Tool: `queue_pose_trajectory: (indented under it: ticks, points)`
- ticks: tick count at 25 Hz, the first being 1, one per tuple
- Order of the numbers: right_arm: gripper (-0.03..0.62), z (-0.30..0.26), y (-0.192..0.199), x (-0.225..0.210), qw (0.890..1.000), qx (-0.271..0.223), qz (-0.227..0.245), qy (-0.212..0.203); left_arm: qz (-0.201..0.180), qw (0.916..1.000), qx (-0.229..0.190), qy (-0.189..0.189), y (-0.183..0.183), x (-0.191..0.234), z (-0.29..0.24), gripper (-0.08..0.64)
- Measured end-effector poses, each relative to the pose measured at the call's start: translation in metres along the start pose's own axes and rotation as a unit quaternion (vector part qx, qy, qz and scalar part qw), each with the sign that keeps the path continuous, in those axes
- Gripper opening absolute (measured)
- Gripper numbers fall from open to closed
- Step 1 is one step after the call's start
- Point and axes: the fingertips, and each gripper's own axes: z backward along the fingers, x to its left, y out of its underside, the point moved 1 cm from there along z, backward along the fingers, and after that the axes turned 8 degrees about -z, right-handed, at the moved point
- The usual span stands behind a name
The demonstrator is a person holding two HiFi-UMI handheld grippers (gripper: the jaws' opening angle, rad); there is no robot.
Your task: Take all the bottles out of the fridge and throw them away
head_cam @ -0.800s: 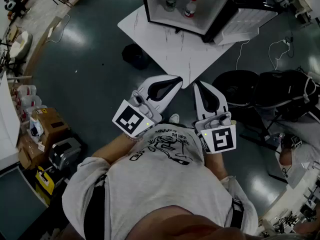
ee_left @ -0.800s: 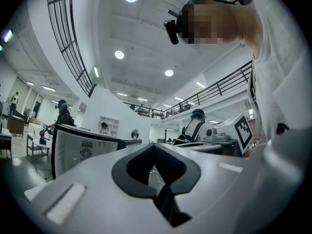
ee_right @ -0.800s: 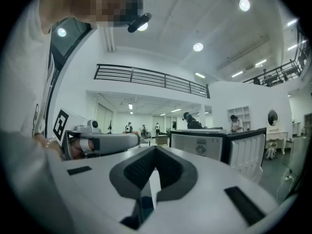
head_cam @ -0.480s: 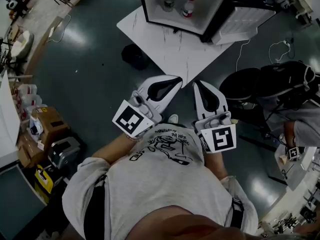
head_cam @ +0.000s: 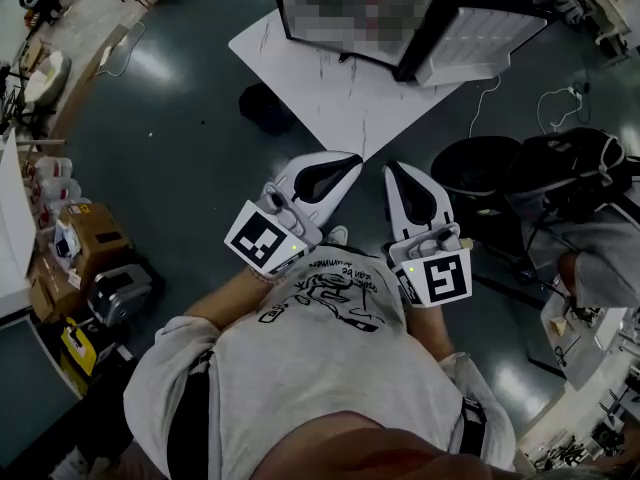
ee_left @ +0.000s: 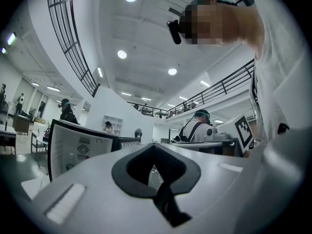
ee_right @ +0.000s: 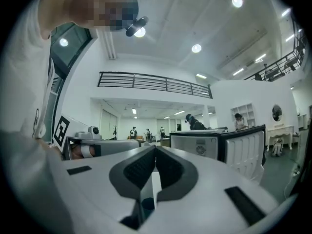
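Note:
The small black fridge (head_cam: 432, 30) stands open on a white table (head_cam: 340, 93), its white door (head_cam: 482, 40) swung to the right. A blurred patch covers its inside in the head view, so no bottle shows. Both grippers are held close to my chest, pointing at the table's near corner. The left gripper (head_cam: 354, 157) is shut and empty; its jaws meet in the left gripper view (ee_left: 155, 145), with the fridge (ee_left: 80, 147) far off at the left. The right gripper (head_cam: 391, 167) is shut and empty too (ee_right: 156, 148), with the fridge (ee_right: 195, 145) and its door (ee_right: 246, 152) ahead.
A dark round object (head_cam: 265, 108) sits on the floor left of the table. Black chairs or bags (head_cam: 540, 173) crowd the floor at the right, next to another person (head_cam: 600, 268). Boxes and cases (head_cam: 85, 258) line the left. Cables (head_cam: 560, 103) lie on the floor.
Both grippers stay where they were, shut. The view has drifted, so the fridge sits a little further left and up. The person at the right has shifted.

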Motion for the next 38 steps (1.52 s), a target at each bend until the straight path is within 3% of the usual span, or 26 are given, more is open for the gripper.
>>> queue_pose_trajectory:
  ticks: [7,15,38]
  points:
    - [0.008,0.007,0.002,0.002,1.000,0.002,-0.006,-0.006,0.001,1.0000,-0.001,-0.002,-0.001,-0.010,0.002,0.003]
    - [0.008,-0.014,0.001,-0.004,1.000,0.006,-0.003,-0.001,0.004,1.0000,-0.004,0.005,0.002,0.011,-0.006,0.003]
    - [0.008,-0.176,-0.007,-0.039,0.999,0.010,0.013,0.038,0.012,0.9989,-0.013,0.043,0.015,0.175,-0.034,0.003]
